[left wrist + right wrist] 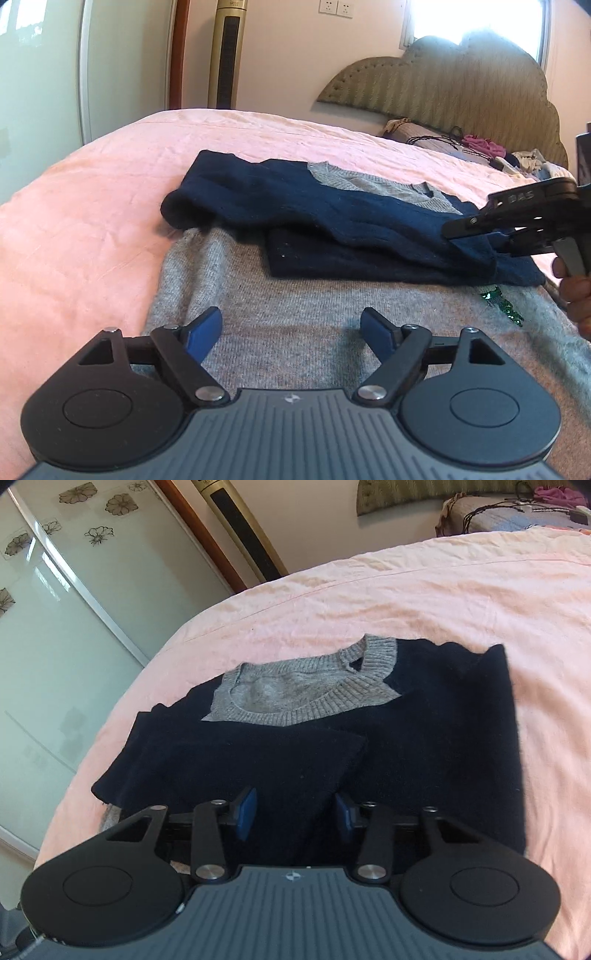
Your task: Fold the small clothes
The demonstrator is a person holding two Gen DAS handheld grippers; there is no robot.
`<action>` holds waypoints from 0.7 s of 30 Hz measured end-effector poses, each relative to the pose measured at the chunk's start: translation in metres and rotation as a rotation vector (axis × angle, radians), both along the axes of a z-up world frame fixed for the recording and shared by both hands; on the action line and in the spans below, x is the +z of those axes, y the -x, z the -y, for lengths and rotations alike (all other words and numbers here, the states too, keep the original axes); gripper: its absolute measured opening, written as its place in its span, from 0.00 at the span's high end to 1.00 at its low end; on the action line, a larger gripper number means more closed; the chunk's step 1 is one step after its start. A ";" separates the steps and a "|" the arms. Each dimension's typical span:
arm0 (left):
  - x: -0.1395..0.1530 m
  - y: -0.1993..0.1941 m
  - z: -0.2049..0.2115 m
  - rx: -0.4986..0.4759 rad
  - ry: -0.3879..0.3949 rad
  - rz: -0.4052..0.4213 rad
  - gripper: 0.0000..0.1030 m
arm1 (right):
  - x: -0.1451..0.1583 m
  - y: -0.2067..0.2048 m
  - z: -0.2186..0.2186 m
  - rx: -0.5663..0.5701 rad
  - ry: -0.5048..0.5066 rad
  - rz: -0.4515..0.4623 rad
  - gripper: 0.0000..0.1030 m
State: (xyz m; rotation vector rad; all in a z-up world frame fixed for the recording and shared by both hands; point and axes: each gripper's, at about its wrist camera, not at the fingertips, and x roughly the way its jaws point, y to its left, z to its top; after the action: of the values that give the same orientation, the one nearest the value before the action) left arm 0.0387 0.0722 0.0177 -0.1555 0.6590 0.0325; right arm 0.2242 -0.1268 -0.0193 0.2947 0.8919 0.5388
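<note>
Pink bedsheet [424, 590] covers a big bed, padded headboard [443, 85] at the far end with a pile of odds and ends by it; so that's the workspace. On it lies the sweater [288, 295], grey knit body with navy sleeves and a grey ribbed collar [314, 686]; both navy sleeves [295, 199] look already crossed in over the chest, so I'd say the sleeve part is done and the body still needs folding up; bottom half is still flat and long. Left gripper [291, 328] hovers over the grey hem area, fingers spread wide, nothing between them. Right gripper [293, 812] sits at the cuff end of a sleeve; fingers half closed with dark fabric between the pads, but whether they actually pinch it I can't tell.
</note>
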 end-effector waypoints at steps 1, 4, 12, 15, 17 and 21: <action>-0.001 0.000 -0.001 0.000 0.006 0.002 0.18 | -0.001 -0.002 -0.002 -0.001 0.013 0.006 0.60; -0.001 -0.001 -0.001 -0.002 0.009 0.002 0.18 | 0.002 -0.007 -0.005 0.010 0.053 0.006 0.84; -0.002 -0.002 -0.002 -0.019 0.023 0.002 0.10 | 0.049 -0.007 0.039 -0.062 0.193 0.176 0.90; -0.002 -0.003 -0.004 -0.022 0.021 -0.001 0.09 | 0.016 -0.017 0.053 -0.074 0.255 0.095 0.89; 0.004 -0.001 -0.004 -0.014 0.010 0.004 0.09 | 0.007 -0.012 0.056 -0.088 0.246 0.117 0.89; 0.040 -0.006 -0.021 -0.016 0.036 0.106 0.09 | 0.017 -0.003 0.062 -0.130 0.201 0.172 0.35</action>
State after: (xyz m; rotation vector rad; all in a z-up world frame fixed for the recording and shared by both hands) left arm 0.0451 0.0937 0.0581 -0.1853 0.5550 -0.0025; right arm 0.2272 -0.1893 -0.0018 0.1200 0.7471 0.3451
